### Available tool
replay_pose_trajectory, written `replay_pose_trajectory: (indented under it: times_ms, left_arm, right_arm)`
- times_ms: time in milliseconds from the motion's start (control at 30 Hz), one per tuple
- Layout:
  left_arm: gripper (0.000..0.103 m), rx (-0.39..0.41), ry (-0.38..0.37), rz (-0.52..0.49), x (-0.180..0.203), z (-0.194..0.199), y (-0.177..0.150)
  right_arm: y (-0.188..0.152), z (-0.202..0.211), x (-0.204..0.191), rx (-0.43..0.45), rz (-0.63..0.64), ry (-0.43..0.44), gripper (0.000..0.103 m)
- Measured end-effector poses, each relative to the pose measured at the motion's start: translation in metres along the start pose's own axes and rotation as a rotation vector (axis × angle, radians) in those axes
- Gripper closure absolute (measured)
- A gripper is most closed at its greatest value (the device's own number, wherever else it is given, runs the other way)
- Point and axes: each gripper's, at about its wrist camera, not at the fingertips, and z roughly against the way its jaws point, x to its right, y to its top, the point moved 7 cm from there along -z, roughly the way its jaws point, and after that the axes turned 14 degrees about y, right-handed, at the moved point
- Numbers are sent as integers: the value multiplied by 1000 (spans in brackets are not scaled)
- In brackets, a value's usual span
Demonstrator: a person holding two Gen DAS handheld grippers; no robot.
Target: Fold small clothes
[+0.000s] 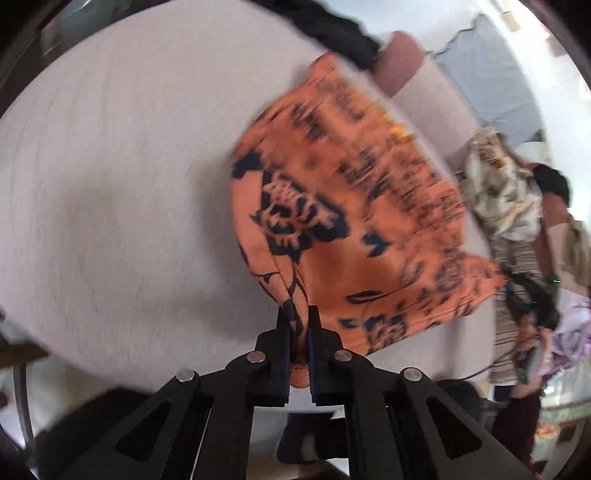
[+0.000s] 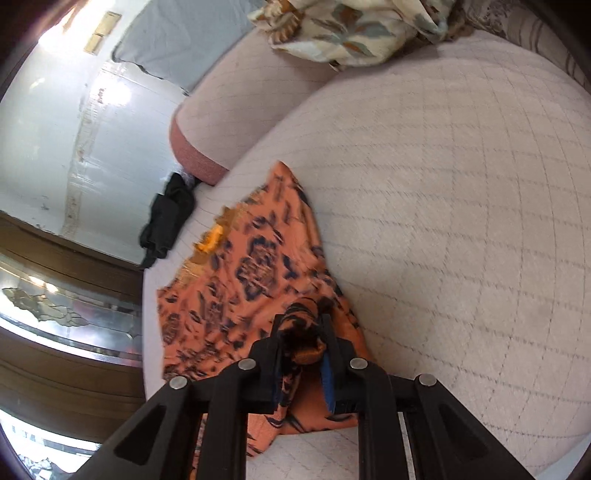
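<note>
A small orange garment (image 1: 351, 221) with a dark blue flower print lies on the pale quilted bed cover (image 1: 110, 177). My left gripper (image 1: 298, 314) is shut on a bunched edge of it, and the cloth fans out to the right beyond the fingers. In the right wrist view the same orange garment (image 2: 251, 280) spreads out to the left near the bed's edge. My right gripper (image 2: 301, 321) is shut on a thick fold of that garment, with the cloth bulging between the jaws.
A cream leaf-print cloth (image 2: 347, 33) lies bunched at the far side of the bed cover (image 2: 461, 184). A black garment (image 2: 166, 218) hangs at the bed's edge beside a pink-ended bolster (image 2: 207, 140). A person (image 1: 517, 332) stands at the right by more piled clothes.
</note>
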Motion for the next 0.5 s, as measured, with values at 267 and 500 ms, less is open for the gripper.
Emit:
replay_pose_trajectory:
  times_ms: [267,500]
  left_arm:
    - [96,165,0,-109,60,33,185]
    - [96,145,42,-136,87,-27,232]
  right_arm:
    - [93,-5,-29,114,33,53,97]
    - [116,-53,-20,-5,83,3,91]
